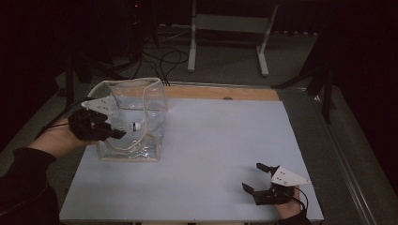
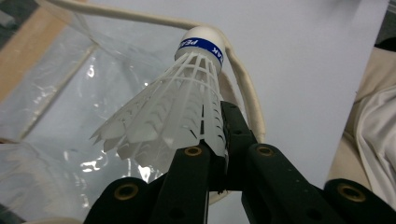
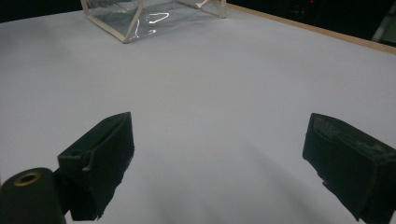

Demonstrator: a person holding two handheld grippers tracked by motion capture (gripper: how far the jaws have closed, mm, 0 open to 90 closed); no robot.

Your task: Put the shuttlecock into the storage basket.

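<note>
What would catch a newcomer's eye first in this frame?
The white plastic shuttlecock with a blue-banded cork, clamped by its skirt in the left tool, hangs at the open top of the clear soft-plastic bag with cream piping, which stands at the far left of the pale blue table mat. At the near right, the right tool rests open on the mat, nothing between its jaws.

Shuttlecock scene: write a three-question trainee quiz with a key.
1. True or false: the left gripper is shut on the shuttlecock.
2. How do the right gripper jaws stand? A) wide apart with nothing between them B) clamped on a cable
3. Fill in: the shuttlecock's cork has a ___ band.
Key: 1 true, held by its skirt at the clear bag. 2 A, over the table. 3 blue.
</note>
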